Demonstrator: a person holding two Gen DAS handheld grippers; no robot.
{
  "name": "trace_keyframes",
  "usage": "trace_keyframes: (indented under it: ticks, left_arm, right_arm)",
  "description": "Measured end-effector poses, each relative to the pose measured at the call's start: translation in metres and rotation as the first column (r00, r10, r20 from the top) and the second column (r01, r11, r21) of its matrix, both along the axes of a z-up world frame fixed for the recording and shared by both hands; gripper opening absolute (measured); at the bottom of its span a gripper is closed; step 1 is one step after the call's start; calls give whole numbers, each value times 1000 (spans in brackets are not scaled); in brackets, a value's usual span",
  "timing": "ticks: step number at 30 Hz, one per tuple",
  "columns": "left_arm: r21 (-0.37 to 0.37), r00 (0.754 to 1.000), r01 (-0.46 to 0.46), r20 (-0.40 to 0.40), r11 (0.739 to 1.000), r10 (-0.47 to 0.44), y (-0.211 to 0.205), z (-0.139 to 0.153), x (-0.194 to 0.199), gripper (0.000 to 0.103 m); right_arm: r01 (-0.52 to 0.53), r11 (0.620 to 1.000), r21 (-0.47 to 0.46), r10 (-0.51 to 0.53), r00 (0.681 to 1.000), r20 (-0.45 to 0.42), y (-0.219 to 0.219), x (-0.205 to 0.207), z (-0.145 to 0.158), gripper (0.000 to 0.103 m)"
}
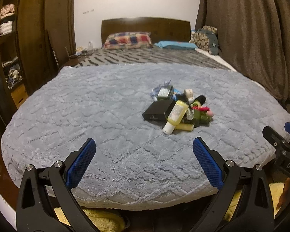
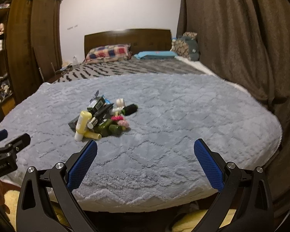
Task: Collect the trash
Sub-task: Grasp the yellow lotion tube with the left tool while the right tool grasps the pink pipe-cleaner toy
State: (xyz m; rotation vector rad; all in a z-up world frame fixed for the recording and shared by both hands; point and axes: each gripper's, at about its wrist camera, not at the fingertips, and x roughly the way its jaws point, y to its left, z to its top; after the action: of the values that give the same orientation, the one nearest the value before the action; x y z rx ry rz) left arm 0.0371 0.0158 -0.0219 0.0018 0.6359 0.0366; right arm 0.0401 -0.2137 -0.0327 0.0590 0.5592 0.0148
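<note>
A pile of trash lies on the grey-blue fluffy blanket of the bed; it also shows in the right wrist view. It holds a yellow bottle with a white cap, a black box, green bottles, a pink-and-red item and wrappers. My left gripper is open and empty over the bed's near edge, short of the pile. My right gripper is open and empty, with the pile ahead to its left.
Pillows and a wooden headboard are at the far end. Brown curtains hang along the right. A wooden wardrobe with shelves stands left. Yellow fabric lies on the floor below the bed edge.
</note>
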Motion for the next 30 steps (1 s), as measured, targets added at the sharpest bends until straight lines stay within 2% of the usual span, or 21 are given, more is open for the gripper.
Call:
trace_keyframes:
  ticks: [4, 6, 9, 12, 19, 20, 21, 24, 27, 30]
  left_arm:
    - [38, 999, 25, -43, 999, -24, -2, -19, 15, 95]
    - [49, 997, 37, -63, 998, -34, -2, -28, 24, 95]
    - [32, 996, 39, -84, 999, -36, 3, -35, 36, 95]
    - [24, 995, 34, -93, 999, -31, 9, -39, 47, 95]
    - [-2, 991, 32, -131, 999, -32, 16, -51, 78, 95]
    - [-6, 991, 37, -132, 999, -38, 15, -53, 80, 95]
    - [-8, 990, 45, -133, 999, -46, 13, -55, 83, 95]
    - [-17, 988, 77, -132, 997, -79, 5, -57, 90, 95]
    - [-27, 984, 123, -128, 992, -126, -3, -58, 95, 95]
    - [-14, 981, 151, -119, 988, -152, -11, -58, 101, 92]
  right_arm:
    - [-34, 999, 23, 35, 999, -27, 1, 20, -16, 100]
    - [-77, 997, 31, 79, 995, -68, 5, 34, -26, 100]
    - [-109, 992, 67, 116, 988, -104, 8, 54, -39, 100]
    - [-115, 993, 14, 115, 986, -118, 17, 70, -48, 100]
    - [-110, 991, 73, 120, 982, -149, 11, 114, -57, 100]
    - [-118, 990, 78, 129, 980, -149, 12, 119, -58, 94]
    - [-133, 987, 87, 145, 977, -158, 15, 126, -59, 83]
    - [-177, 980, 92, 192, 965, -179, 26, 148, -63, 71]
    - [-202, 976, 79, 215, 955, -207, 36, 165, -69, 62]
    - [-203, 973, 112, 224, 949, -222, 33, 177, -74, 58]
